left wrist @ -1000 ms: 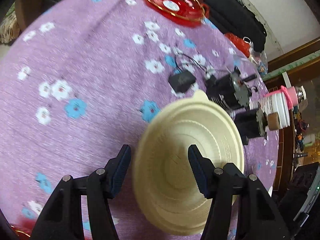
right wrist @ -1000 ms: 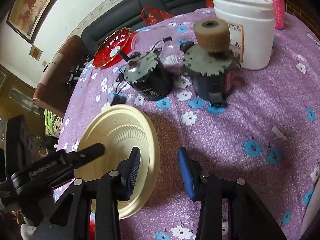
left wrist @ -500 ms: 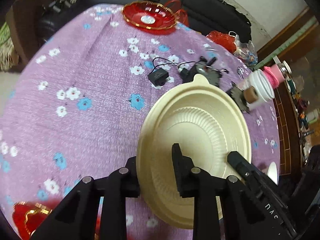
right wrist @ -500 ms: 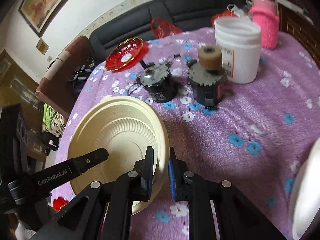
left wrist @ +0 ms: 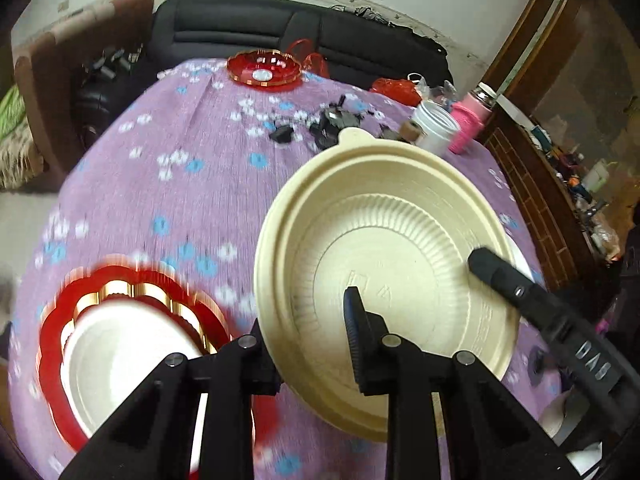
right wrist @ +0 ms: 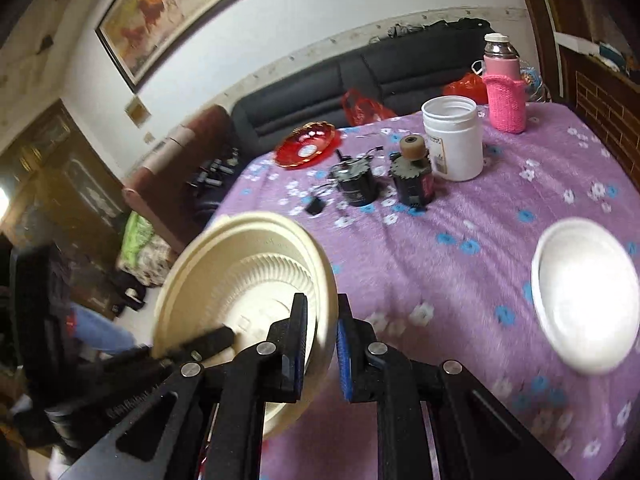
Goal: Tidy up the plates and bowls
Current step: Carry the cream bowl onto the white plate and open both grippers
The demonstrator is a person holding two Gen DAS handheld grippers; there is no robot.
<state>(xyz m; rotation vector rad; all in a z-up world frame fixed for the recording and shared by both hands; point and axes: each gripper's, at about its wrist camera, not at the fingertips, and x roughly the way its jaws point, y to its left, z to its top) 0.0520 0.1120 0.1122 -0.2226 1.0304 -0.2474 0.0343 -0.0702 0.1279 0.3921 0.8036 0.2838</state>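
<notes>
- Left wrist view: left tongs [left wrist: 308, 320] closed down on the near-left rim of a cream ribbed plastic bowl [left wrist: 400, 248], one finger under/outside the rim, the other inside the well. Bowl is held up off the bench, tilted, inside facing the cam.
- Same view: a finger of the right tongs [left wrist: 492, 268] reaches in from the right and rests inside the bowl.
- Below-left on the purple flowered bench cloth [left wrist: 160, 168]: a red gold-scalloped dish w/ a white plate in it [left wrist: 120, 344], blurred. A 2nd red glass dish [left wrist: 262, 68] sits at the far edge, well apart.
- Far right of the bench: white plastic jar [left wrist: 434, 130], pink-sleeved flask [left wrist: 470, 120] beside it.
- Right wrist view: right tongs [right wrist: 322, 344] nearly closed, clamping the bowl's rim [right wrist: 248, 280] btwn the fingers; bowl stands on edge, left of centre, past the bench edge.
- White round plate [right wrist: 584, 300] lies flat on the cloth at right, well apart from the bowl.
- Two black geared motors [right wrist: 384, 184] sit mid-bench, near the jar.
</notes>
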